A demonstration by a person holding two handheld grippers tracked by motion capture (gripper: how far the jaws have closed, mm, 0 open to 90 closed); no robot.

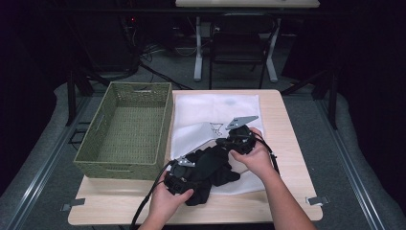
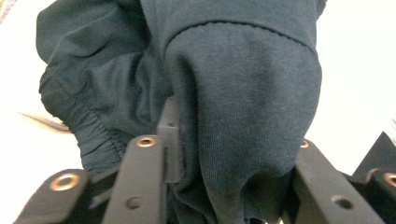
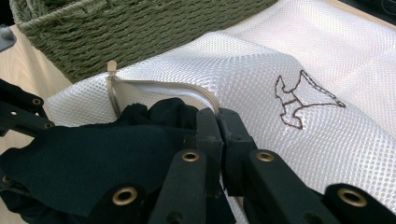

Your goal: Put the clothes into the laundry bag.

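Holding the zippered mouth of the white mesh bag (image 3: 261,79) open, the right tool (image 3: 219,140) is clamped on its edge, so the left tool (image 2: 224,186) — jaws gripping the dark garment (image 1: 210,167) on the counter (image 1: 282,124) — can feed it in.

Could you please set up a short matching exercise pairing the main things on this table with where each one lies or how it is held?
1. woven basket
2. white mesh bag
3. dark garment
4. right gripper

a. bunched between the left gripper's jaws
b. pinched shut at the bag's zipper edge
c. spread flat mid-table
d. at the table's left

Pairs: 1-d, 2-c, 3-a, 4-b
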